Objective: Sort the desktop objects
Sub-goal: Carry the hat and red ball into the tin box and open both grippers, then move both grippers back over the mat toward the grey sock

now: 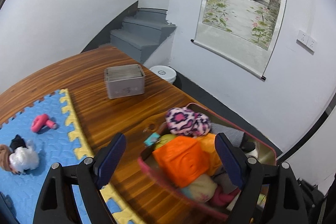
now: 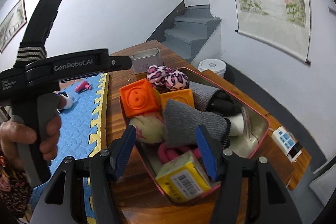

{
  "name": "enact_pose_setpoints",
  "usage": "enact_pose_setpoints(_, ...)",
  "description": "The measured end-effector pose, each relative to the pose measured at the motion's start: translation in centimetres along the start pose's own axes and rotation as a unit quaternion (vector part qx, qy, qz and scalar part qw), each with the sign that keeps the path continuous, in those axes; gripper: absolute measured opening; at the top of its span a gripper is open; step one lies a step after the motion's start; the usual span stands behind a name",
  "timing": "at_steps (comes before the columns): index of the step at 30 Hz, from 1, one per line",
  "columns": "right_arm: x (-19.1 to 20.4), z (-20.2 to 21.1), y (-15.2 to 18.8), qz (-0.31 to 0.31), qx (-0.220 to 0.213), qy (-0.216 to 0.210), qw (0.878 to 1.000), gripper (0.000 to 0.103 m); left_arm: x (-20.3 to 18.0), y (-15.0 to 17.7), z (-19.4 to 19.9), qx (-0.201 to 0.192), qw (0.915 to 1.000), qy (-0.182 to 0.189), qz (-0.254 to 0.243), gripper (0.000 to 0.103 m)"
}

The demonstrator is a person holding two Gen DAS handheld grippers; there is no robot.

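Pink tin (image 2: 265,131) w/ orange cubes (image 2: 138,99), grey socks (image 2: 189,127), tissues (image 2: 184,177); left gripper (image 1: 171,161) & right gripper (image 2: 166,152) both agape, empty.

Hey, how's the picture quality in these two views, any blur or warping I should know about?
Left wrist view: the orange cube and pink bin rim are smeared by motion blur, the hanging scroll bows from fisheye distortion. Right wrist view: sharper, the tissue pack barcode is distinct, though the table edge curves and dark vignette fills the corners.

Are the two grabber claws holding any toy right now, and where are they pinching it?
No. The left gripper and right gripper are both open and hold nothing; they hover above the pink tin.
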State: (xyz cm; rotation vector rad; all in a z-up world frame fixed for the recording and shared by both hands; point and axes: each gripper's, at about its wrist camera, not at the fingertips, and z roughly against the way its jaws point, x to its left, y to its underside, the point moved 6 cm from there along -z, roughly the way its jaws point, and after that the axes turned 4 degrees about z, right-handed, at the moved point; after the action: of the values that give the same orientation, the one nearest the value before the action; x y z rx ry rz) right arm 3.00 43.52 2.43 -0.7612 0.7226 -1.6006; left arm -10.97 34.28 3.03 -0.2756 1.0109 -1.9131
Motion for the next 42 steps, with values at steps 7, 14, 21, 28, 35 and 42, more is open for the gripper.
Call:
enact_pose_setpoints(7, 4.5, -0.1, -0.7, 0.059, -0.009, 0.015, 0.998, 0.063, 3.9, 0.9, 2.4, -0.007, 0.9996, -0.017, 0.02, 0.088)
enact_pose_setpoints(14, 9.3, -1.0, -1.1, 0.107, -0.008, 0.017, 0.994, 0.063, 8.9, 2.4, 5.5, -0.014, 0.998, -0.041, 0.045, 0.088)
enact_pose_setpoints(21, 14.8, -2.5, -0.7, 0.151, 0.002, 0.001, 0.989, 0.064, 14.3, 4.4, 8.7, -0.02, 0.9944, -0.071, 0.075, 0.088)
enact_pose_setpoints(28, 19.1, -3.3, -0.2, 0.187, 0.009, -0.013, 0.982, 0.064, 18.6, 6.4, 10.7, -0.02, 0.99, -0.099, 0.098, 0.088)
enact_pose_setpoints(35, 21.4, -4.4, 0.2, 0.204, 0.02, -0.026, 0.979, 0.063, 22.5, 8.7, 12.3, -0.022, 0.9832, -0.138, 0.117, 0.088)
enact_pose_setpoints(42, 23.1, -5.5, 0.4, 0.217, 0.032, -0.038, 0.975, 0.064, 26.4, 10.9, 13.1, -0.011, 0.9743, -0.165, 0.153, 0.088)
